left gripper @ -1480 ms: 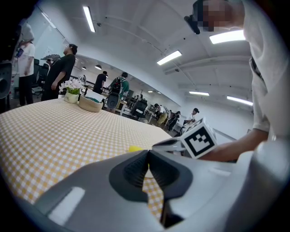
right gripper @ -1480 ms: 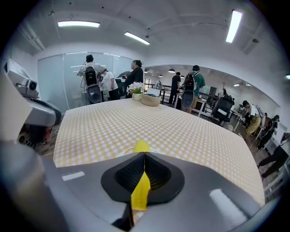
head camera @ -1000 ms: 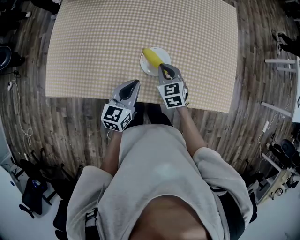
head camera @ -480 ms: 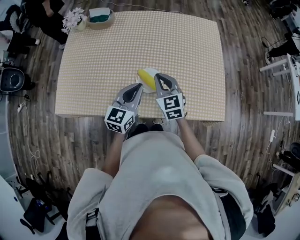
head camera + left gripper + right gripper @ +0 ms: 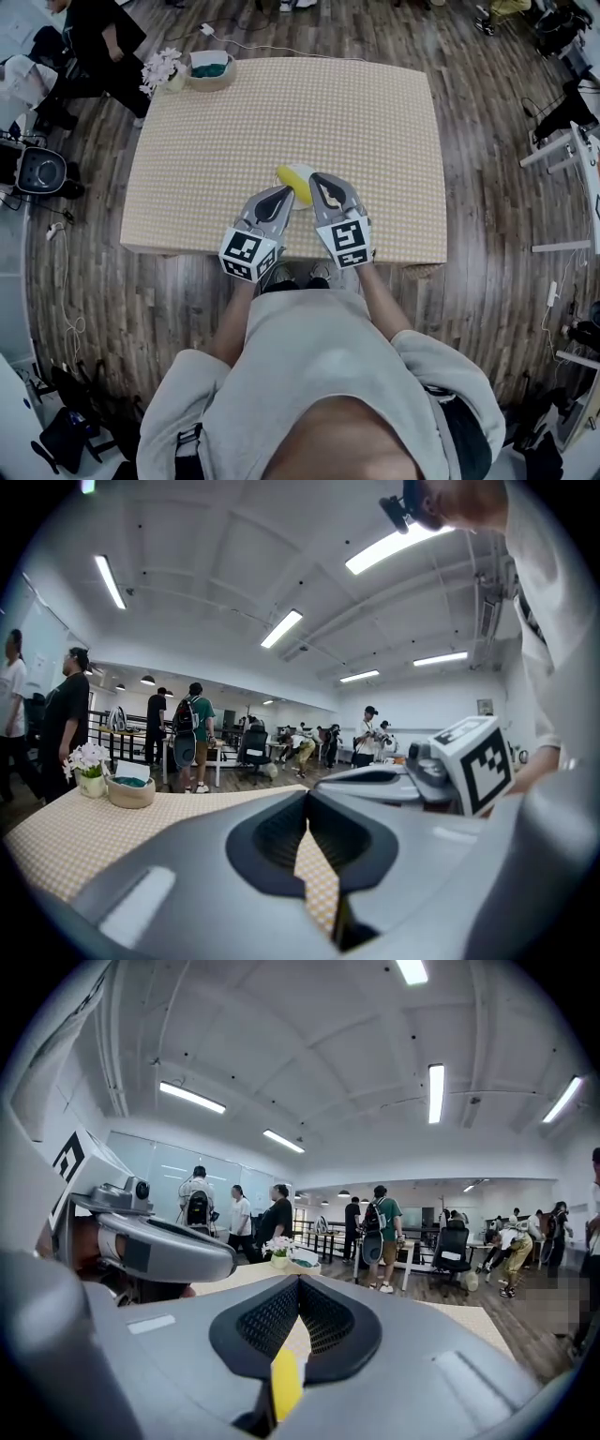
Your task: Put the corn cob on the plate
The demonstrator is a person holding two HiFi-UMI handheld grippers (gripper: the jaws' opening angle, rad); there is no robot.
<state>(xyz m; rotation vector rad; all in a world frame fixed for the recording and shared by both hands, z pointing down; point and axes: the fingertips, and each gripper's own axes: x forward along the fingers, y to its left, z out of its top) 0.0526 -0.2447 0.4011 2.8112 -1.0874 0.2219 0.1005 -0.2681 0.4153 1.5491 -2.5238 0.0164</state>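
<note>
The yellow corn cob [image 5: 294, 177] lies on a small white plate [image 5: 302, 200] near the front edge of the checked table [image 5: 234, 122]. Both grippers hang above and in front of it and hide most of the plate. My left gripper [image 5: 284, 190] [image 5: 307, 797] is shut and empty, its tips just left of the cob. The right gripper [image 5: 318, 178] [image 5: 299, 1281] is also shut with nothing held. Through the slit below its tips in the right gripper view, a sliver of the corn cob [image 5: 286, 1382] shows. Both point almost level across the table.
At the table's far left corner stand a pot of pale flowers [image 5: 167, 70] and a beige bowl [image 5: 210, 70] with something teal in it. A seated person [image 5: 94, 47] is beyond that corner. Several people and desks fill the room behind.
Both grippers have lifted up and away from the plate and drawn closer together, both still shut. The corn cob has stayed on the plate.
</note>
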